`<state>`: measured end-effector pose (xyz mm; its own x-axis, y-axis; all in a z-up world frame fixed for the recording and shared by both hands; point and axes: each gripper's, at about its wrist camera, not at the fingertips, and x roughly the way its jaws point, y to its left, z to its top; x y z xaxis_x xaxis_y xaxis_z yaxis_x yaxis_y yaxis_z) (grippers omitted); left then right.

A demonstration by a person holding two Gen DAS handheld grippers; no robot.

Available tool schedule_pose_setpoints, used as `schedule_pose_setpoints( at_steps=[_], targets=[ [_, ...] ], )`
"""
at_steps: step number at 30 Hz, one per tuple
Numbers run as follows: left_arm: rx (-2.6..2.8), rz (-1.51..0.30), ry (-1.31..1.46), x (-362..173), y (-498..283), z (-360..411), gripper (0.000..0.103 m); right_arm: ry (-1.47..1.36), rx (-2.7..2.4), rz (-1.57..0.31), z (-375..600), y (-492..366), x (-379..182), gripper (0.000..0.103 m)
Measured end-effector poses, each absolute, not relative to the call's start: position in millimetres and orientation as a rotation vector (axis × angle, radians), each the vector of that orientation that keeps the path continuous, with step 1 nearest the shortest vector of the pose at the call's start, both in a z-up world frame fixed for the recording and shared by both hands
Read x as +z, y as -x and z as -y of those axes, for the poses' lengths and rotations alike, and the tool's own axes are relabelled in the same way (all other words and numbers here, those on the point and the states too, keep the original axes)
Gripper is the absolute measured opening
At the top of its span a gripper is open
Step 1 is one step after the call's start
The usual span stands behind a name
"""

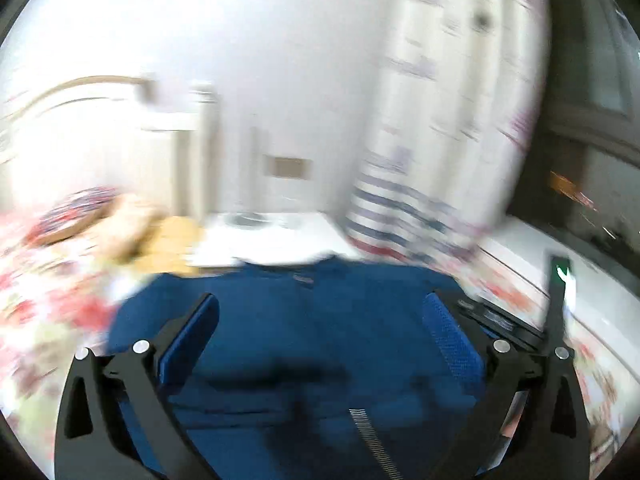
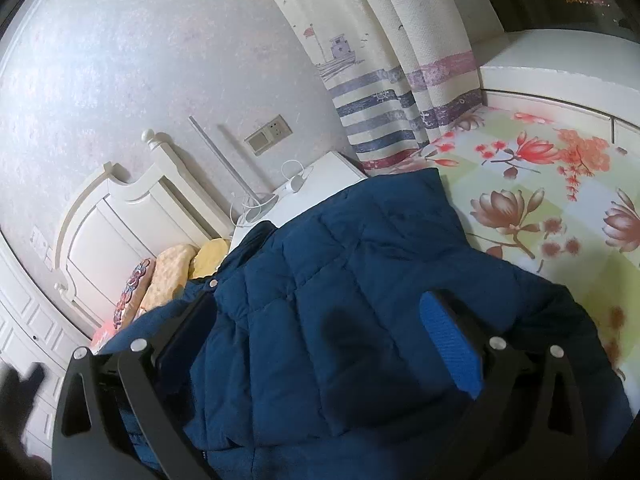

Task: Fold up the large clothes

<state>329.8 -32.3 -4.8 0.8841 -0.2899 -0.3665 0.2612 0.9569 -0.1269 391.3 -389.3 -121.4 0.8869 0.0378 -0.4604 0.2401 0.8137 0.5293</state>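
Observation:
A dark blue quilted jacket [image 2: 320, 280] lies spread on a bed with a floral sheet [image 2: 540, 208]. My right gripper [image 2: 316, 300] hovers close over it, its jaws wide apart with the blue pads clear of the fabric. In the blurred left wrist view the same jacket [image 1: 312, 340] fills the space below my left gripper [image 1: 320, 304]. That gripper is open too, and nothing is pinched between its fingers. The jacket's near part is hidden behind both grippers' frames.
Pillows [image 2: 172, 276] lie against a white headboard [image 2: 120, 216] at the left. A white nightstand [image 2: 320, 184] with a cable stands behind the jacket, beside a striped curtain [image 2: 392, 80]. A black device with a green light [image 1: 560, 280] lies at the right.

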Motion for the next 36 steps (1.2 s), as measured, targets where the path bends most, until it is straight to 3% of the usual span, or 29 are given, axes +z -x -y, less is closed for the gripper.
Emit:
schedule_pose_setpoints(
  at_steps=[8,15,20,30,36],
  targets=[
    [0.246,-0.634,0.207,-64.6,-333.2,-83.8,0.097,-0.506,-0.095,-0.506,370.4,-395.8,-119.7,0.1],
    [0.128,-0.784,0.201,-108.2,-358.5,-80.7,0.095,-0.401,-0.05,-0.511,347.4,-400.2,-114.1,0.1],
    [0.09,-0.852,0.351,-128.7,-367.1,-100.8,0.097,-0.312,0.013,-0.496,323.6,-397.0,-103.1,0.1],
    [0.13,-0.864,0.335,-131.7,-366.2,-97.2,0.098,0.494,0.247,-0.595,137.8,-388.3,-89.2,0.099],
    [0.131,-0.865,0.334,-131.5,-366.0,-97.0,0.098,0.792,0.22,-0.633,85.1,-403.9,-118.4,0.081]
  ],
)
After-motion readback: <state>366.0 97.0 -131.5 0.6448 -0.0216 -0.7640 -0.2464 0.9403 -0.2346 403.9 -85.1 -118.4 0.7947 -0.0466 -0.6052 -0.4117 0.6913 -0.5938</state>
